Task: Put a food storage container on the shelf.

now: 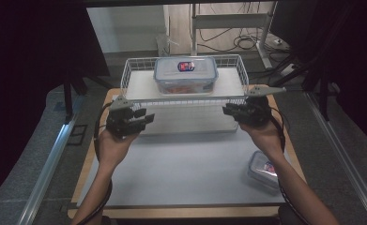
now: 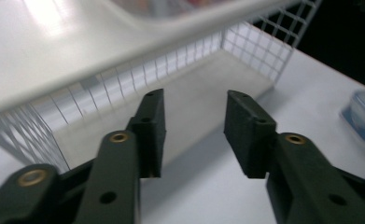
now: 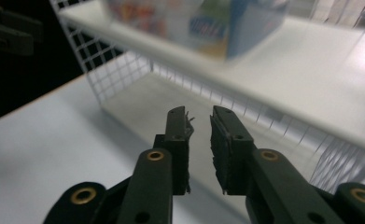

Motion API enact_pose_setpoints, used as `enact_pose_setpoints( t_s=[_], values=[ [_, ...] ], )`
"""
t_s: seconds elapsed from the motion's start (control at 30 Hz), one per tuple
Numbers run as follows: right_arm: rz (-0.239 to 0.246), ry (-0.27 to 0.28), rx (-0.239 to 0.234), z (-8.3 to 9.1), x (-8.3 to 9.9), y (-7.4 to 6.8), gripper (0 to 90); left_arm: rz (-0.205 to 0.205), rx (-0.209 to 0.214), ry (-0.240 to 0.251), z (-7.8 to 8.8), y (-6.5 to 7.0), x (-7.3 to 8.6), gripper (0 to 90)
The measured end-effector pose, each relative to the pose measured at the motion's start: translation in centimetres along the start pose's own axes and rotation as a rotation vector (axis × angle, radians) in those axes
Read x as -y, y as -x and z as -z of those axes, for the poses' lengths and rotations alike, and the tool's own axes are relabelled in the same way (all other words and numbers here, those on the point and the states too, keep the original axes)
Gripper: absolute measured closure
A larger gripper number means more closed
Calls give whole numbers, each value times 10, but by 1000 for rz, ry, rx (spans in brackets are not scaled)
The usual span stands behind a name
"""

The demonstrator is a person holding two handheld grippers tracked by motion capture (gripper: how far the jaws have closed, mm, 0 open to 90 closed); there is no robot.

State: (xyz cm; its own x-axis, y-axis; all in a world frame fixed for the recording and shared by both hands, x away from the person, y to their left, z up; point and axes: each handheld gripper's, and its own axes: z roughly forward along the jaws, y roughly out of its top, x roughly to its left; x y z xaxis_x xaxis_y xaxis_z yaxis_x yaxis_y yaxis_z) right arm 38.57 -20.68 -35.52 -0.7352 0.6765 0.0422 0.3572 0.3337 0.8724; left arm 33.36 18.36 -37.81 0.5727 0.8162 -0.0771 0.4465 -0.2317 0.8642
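Wire basket stands on a white riser at the far side of the bench, carrying a lidded food box. The left gripper and right gripper hover at its two front corners, empty; the left one's jaws stand moderately apart, the right's only a narrow slit. Closing unevenly on the thin rim could tilt the basket and slide the box.
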Motion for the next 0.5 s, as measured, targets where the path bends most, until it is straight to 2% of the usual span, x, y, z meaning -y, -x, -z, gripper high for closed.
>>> enact_pose_setpoints(
  t_s=[0.03,0.1,0.33,0.4,0.5],
  values=[
    [0,0,0,0,0,0,744,-2,2,-1,2,4,7,569],
    [7,-14,-10,5,15,-6,733,-11,14,-11,5,11,20,535],
    [-5,-39,-32,19,61,-17,670,24,28,-21,11,30,69,425],
    [-14,-45,-43,21,75,-19,653,40,45,-22,12,34,86,409],
    [-19,-48,-33,24,94,-22,618,53,47,-10,12,40,107,372]
  ],
)
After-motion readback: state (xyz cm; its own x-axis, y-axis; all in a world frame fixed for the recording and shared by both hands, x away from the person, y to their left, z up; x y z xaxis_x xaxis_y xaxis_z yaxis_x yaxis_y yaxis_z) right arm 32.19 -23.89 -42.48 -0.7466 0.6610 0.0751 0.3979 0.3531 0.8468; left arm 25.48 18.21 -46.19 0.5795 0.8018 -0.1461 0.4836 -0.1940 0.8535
